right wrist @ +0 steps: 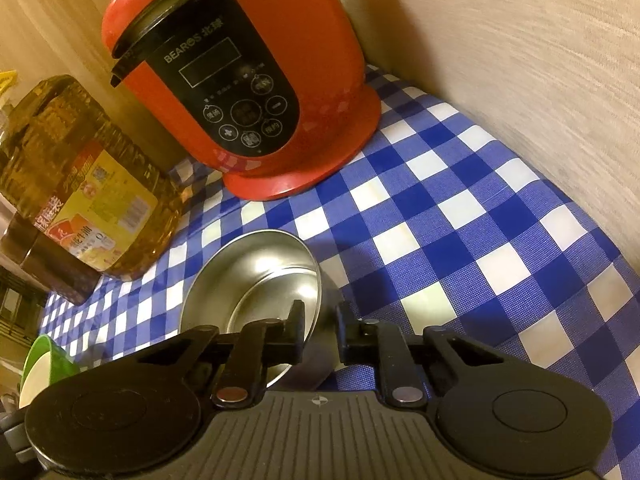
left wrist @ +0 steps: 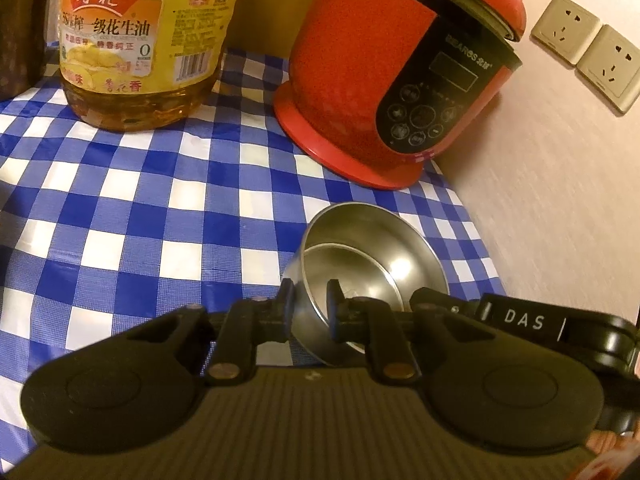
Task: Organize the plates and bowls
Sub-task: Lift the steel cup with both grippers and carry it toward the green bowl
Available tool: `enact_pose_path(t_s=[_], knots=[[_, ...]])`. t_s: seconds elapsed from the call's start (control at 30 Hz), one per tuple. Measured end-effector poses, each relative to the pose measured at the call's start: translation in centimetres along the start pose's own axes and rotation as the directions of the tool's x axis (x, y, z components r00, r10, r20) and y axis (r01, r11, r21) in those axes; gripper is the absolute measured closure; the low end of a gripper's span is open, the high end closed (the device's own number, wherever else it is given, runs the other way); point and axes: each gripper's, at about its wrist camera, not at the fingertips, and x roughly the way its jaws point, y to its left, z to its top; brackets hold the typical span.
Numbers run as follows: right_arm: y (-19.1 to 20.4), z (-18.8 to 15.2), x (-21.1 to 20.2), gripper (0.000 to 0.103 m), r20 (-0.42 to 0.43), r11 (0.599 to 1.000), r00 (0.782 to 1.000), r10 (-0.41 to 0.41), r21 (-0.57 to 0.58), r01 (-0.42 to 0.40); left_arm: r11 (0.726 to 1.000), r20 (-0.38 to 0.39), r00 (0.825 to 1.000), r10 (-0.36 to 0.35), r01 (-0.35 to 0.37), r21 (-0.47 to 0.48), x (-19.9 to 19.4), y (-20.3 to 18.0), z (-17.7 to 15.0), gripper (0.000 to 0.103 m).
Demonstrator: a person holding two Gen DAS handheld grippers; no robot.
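Two grippers pinched one steel bowl point(left wrist: 360, 268) from opposite sides. The left gripper point(left wrist: 310, 304) was narrowly spread, its fingers astride the rim, one outside the wall and one inside. The right gripper point(right wrist: 318, 324) clamped the opposite rim the same way. The bowl sat in front of the red cooker point(left wrist: 392, 80), tilted, its mouth facing up; whether it touched the checked worktop point(left wrist: 160, 208) was unclear.

Both hand-held grippers point(left wrist: 309, 304) point(right wrist: 319, 320) narrowly parted, low
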Motion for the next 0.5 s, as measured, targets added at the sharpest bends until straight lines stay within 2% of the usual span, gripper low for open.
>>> enact_pose_path(t_s=[0.23,0.37,0.5], knots=[[1.1,-0.1,-0.6,0.089,-0.003,0.999,0.999,0.033,-0.023,-0.033,1.000,0.020,1.000,0.024,-0.024,0.002,-1.9,0.8,-0.7,0.090],[3.1,-0.8,-1.2,0.090,-0.010,0.995,0.997,0.072,-0.067,-0.072,0.998,0.035,0.998,0.055,-0.055,-0.025,-4.5,2.1,-1.3,0.090],[5.4,-2.2,-1.2,0.091,-0.055,0.988,0.992,0.115,-0.098,-0.120,0.994,0.057,0.993,0.100,-0.098,-0.046,-7.7,3.9,-1.9,0.090]])
